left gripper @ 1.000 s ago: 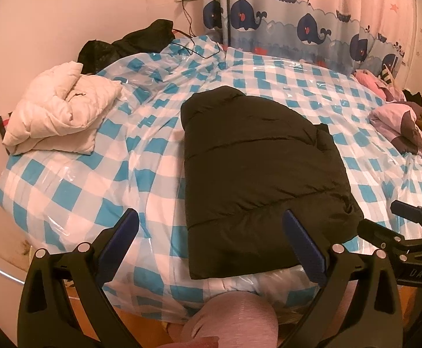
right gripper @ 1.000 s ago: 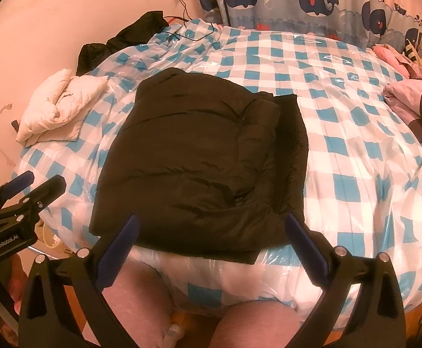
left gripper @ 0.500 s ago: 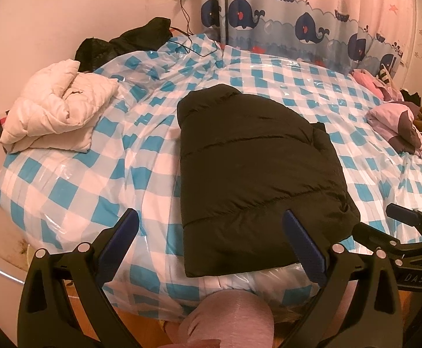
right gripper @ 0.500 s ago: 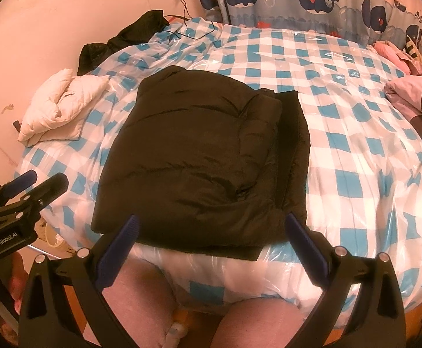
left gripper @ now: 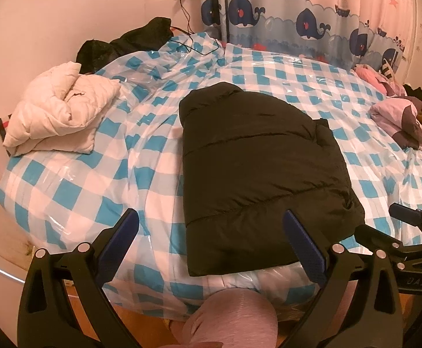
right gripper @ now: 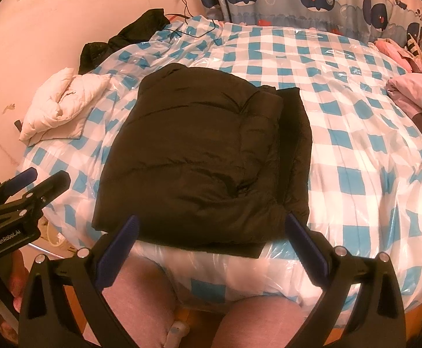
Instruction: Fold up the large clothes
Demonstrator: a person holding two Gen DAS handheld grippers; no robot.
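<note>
A black puffer jacket (left gripper: 257, 174) lies folded into a rectangle on the blue-and-white checked bed (left gripper: 65, 191); it also shows in the right wrist view (right gripper: 199, 156). My left gripper (left gripper: 211, 243) is open and empty, held above the bed's near edge at the jacket's near-left corner. My right gripper (right gripper: 209, 246) is open and empty, held over the jacket's near edge. Each gripper shows at the side of the other's view, the right one (left gripper: 408, 232) and the left one (right gripper: 28, 185).
A folded cream jacket (left gripper: 57, 110) lies at the bed's left. Dark clothing (left gripper: 129, 40) sits at the far left by the wall. A pile of pink and purple clothes (left gripper: 399, 116) lies at the right. A whale curtain (left gripper: 298, 20) hangs behind. My knees (right gripper: 141, 298) are below.
Both grippers have drifted slightly; the jacket sits a touch lower and nearer in the views. Nothing was taken hold of or let go.
</note>
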